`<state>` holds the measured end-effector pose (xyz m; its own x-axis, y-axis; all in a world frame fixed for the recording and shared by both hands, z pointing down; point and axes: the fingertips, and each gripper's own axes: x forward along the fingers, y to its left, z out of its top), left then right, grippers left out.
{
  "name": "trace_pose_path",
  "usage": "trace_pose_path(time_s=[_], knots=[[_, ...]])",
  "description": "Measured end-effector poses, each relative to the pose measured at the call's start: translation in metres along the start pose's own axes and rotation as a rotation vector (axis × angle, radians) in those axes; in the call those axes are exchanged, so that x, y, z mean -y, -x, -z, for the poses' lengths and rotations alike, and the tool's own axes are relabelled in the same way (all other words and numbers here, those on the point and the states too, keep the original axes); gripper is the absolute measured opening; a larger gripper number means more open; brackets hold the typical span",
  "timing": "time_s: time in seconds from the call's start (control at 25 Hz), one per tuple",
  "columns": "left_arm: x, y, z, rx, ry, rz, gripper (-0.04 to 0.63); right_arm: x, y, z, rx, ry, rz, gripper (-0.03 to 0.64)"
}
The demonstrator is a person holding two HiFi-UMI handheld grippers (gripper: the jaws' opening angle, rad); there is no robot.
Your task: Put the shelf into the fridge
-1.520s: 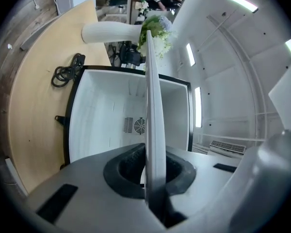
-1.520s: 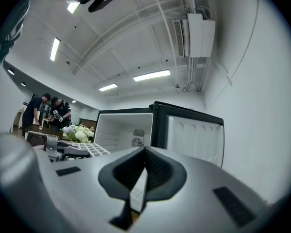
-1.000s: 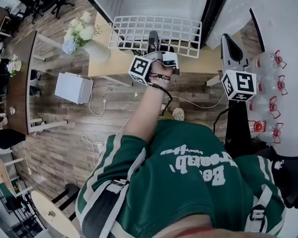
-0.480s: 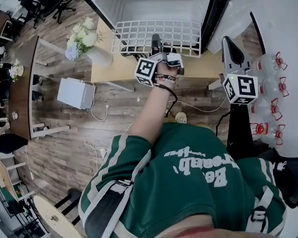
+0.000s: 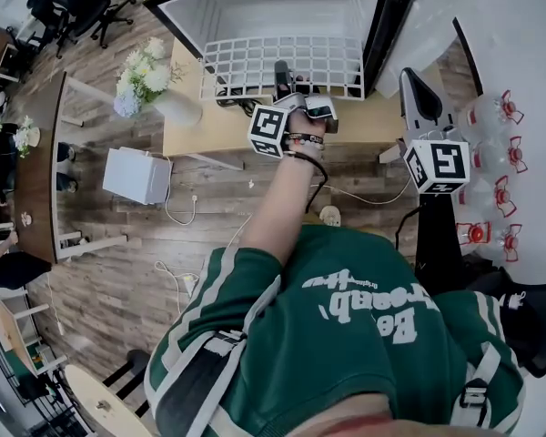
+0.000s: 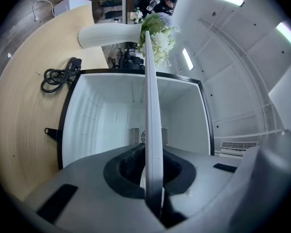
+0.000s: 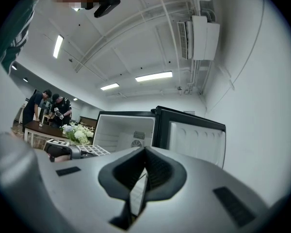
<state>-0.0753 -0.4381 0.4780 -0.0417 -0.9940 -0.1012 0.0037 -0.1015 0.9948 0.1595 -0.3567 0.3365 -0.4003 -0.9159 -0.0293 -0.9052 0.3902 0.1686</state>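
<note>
Here the fridge (image 5: 255, 7) stands open, its door (image 5: 428, 16) swung out to the right. The white wire shelf (image 5: 246, 62) hangs roughly level just before the opening, not yet inside. The left gripper (image 6: 153, 154) is clamped on the shelf's near edge. The right gripper (image 7: 144, 152) waits apart near the door, jaws together and empty. Gripped at one edge only, the shelf may twist, catch the frame or miss the wall ribs.
</note>
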Motion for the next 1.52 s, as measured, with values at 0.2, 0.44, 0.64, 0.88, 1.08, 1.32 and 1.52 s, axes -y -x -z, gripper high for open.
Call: trace_pose_path(time_s=[0.2, 0.44, 0.64, 0.88, 1.08, 1.32, 1.52], knots=[[-0.004, -0.001, 0.001, -0.003, -0.042, -0.002, 0.028, -0.009, -0.001, -0.002, 0.004, 0.003, -0.025, 0.003], [-0.01, -0.008, 0.003, -0.012, -0.071, -0.018, 0.031, -0.01, -0.001, 0.0, 0.006, 0.005, -0.024, 0.003], [-0.011, -0.011, 0.004, -0.035, -0.093, -0.046, 0.035, -0.01, -0.002, 0.004, -0.001, -0.003, -0.023, 0.003], [-0.006, -0.017, 0.008, -0.086, -0.149, -0.094, 0.035, -0.014, -0.004, 0.007, -0.004, -0.012, -0.033, 0.003], [-0.005, -0.02, 0.008, -0.114, -0.138, -0.119, 0.035, -0.015, -0.007, 0.007, -0.003, -0.013, -0.037, 0.003], [0.013, -0.032, 0.01, -0.168, -0.15, -0.129, 0.029, -0.015, -0.012, 0.013, -0.013, -0.029, -0.036, 0.003], [0.002, -0.037, 0.011, -0.176, -0.112, -0.107, 0.025, -0.016, -0.016, 0.013, -0.011, -0.036, -0.035, 0.003]])
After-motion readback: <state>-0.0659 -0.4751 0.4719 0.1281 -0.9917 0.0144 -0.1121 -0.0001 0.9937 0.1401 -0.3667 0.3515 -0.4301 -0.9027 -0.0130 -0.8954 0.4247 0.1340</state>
